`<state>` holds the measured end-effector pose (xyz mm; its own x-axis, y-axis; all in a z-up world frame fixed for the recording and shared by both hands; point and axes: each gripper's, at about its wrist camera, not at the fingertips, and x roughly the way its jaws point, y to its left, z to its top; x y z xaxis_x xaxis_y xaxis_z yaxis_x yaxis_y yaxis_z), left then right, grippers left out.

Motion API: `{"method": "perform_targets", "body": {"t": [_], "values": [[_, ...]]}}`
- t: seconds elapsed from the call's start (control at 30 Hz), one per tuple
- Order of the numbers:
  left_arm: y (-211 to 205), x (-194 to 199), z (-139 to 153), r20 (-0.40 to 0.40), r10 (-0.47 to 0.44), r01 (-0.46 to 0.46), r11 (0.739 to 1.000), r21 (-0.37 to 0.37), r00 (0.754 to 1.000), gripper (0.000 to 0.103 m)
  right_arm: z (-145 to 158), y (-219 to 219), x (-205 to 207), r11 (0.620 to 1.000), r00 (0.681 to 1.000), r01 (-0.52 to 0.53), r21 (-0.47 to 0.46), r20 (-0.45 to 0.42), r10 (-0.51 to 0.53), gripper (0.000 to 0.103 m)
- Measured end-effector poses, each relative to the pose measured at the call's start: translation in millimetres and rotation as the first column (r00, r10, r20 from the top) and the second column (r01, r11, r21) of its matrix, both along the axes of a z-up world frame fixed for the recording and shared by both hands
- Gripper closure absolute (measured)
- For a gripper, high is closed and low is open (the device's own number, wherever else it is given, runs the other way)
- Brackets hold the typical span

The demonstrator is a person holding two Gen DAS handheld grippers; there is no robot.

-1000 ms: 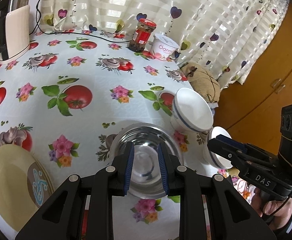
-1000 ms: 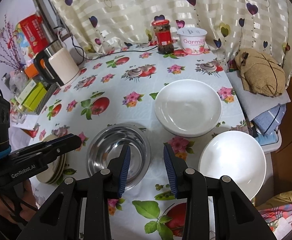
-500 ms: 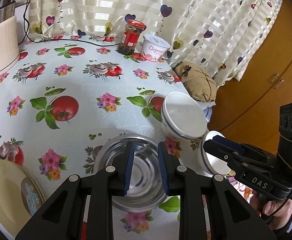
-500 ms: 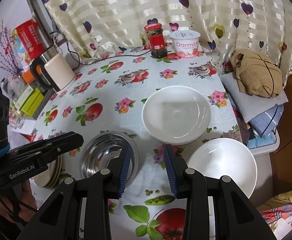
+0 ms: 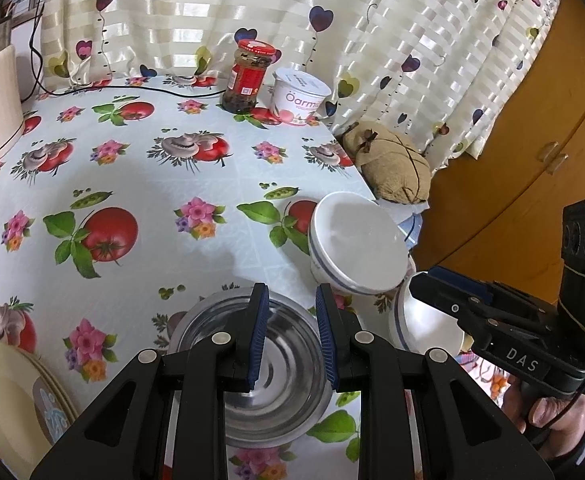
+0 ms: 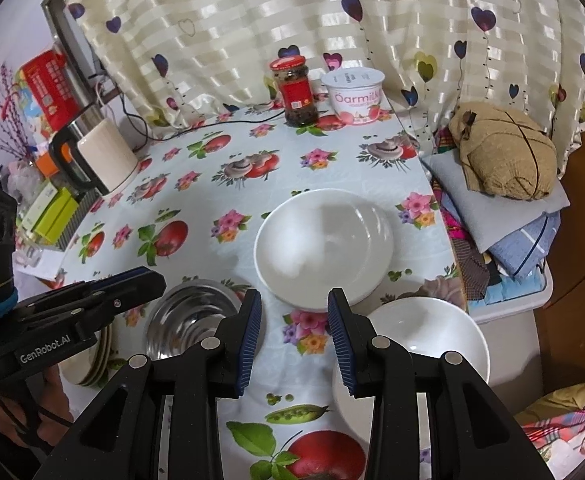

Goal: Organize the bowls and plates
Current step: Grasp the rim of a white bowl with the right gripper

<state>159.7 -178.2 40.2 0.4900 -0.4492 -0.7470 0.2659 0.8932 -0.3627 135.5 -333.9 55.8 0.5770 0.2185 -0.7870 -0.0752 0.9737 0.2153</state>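
Note:
A steel bowl [image 5: 264,384] sits on the flowered tablecloth, right below my left gripper [image 5: 290,332], which is open and empty above it. A stack of white bowls [image 6: 324,248] stands right of it. A single white bowl [image 6: 420,344] sits at the table's right edge. Yellow plates [image 5: 8,404] are stacked at the near left. My right gripper [image 6: 294,340] is open and empty, above the cloth between the steel bowl [image 6: 188,320] and the single white bowl. The stack also shows in the left wrist view [image 5: 356,248].
A red-lidded jar [image 6: 294,90] and a yoghurt tub [image 6: 356,96] stand at the back by the curtain. A kettle [image 6: 96,152] and boxes [image 6: 52,212] stand at the left. A brown bundle [image 6: 504,152] lies on folded cloths off the table's right edge.
Both grippers have pulled back and risen from the table; the bowls now sit lower and farther in both views. Both stay open. No bowl has moved.

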Motion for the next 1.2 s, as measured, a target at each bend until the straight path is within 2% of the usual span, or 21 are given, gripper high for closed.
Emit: {"method": "perform_targets", "body": {"t": [0.97,1.07,1.2], "values": [[-40.5,40.7,-17.3,-0.043,-0.05,0.049,0.999,-0.015,0.998,0.079,-17.8,-40.2,36.0,0.998,0.997,0.063,-0.012,-0.035,-0.064,0.069],[-45.2,45.8,-21.7,-0.05,-0.054,0.053,0.998,-0.014,0.997,0.079,-21.3,-43.7,40.5,0.998,0.997,0.067,-0.01,-0.044,-0.067,0.07],[-50.5,50.9,-28.0,-0.062,-0.059,0.058,0.998,-0.011,0.996,0.079,-27.8,-48.0,47.4,0.998,0.996,0.071,-0.002,-0.062,-0.071,0.076]]}}
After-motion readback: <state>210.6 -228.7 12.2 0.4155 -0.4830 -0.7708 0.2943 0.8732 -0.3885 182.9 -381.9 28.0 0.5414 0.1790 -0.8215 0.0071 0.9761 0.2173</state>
